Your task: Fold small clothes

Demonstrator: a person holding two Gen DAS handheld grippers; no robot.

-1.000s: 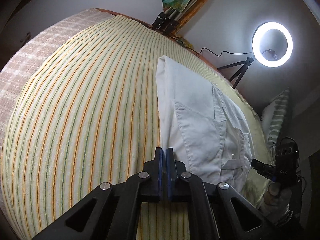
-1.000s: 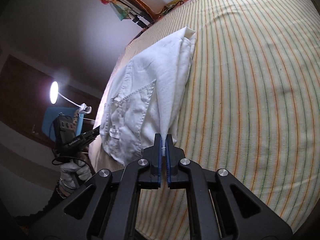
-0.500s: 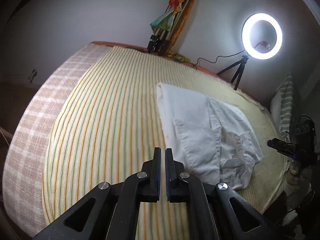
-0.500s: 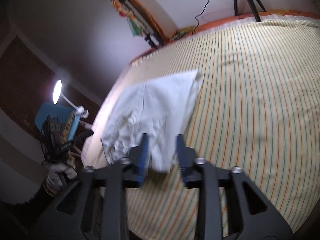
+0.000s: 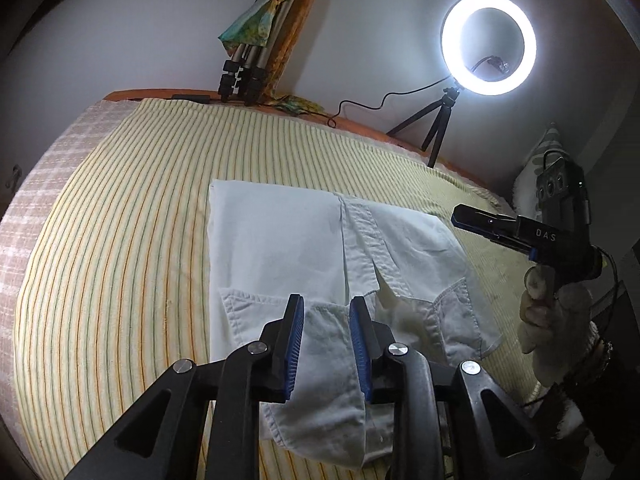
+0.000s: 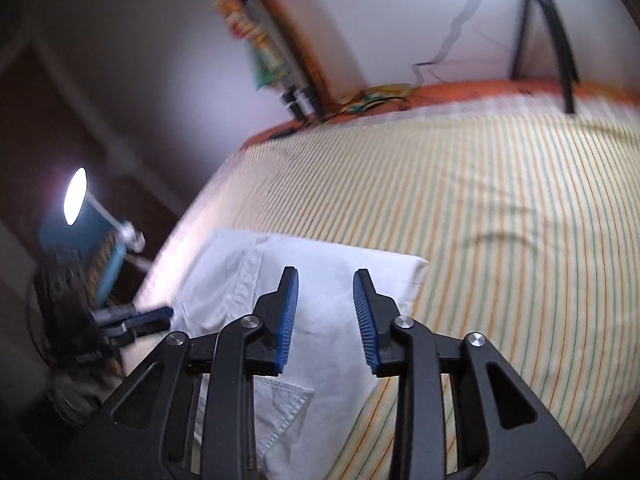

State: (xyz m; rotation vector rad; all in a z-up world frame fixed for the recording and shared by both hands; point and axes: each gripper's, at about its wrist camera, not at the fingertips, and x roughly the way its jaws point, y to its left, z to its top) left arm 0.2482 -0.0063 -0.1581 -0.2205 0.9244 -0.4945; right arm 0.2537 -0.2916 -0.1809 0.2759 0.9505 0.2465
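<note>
White shorts (image 5: 304,248) lie folded lengthwise on the striped bedsheet (image 5: 120,240), back pockets up; they also show in the right wrist view (image 6: 320,276). My left gripper (image 5: 326,304) is open, its blue pads above the near pocket, holding nothing. My right gripper (image 6: 326,276) is open above the same shorts, empty; it also shows in the left wrist view (image 5: 460,214) at the right edge of the bed, held by a gloved hand. My left gripper appears blurred in the right wrist view (image 6: 160,316).
A ring light on a small tripod (image 5: 488,44) stands at the bed's far edge with a cable. A folded tripod with a cloth (image 5: 256,32) leans on the wall. A striped pillow (image 5: 540,160) is at the right. A checked blanket (image 5: 44,184) covers the left side.
Both grippers opened; the right let go of the shorts' edge and pulled back. The left gripper moved over the shorts. The shorts now lie flatter on the bed.
</note>
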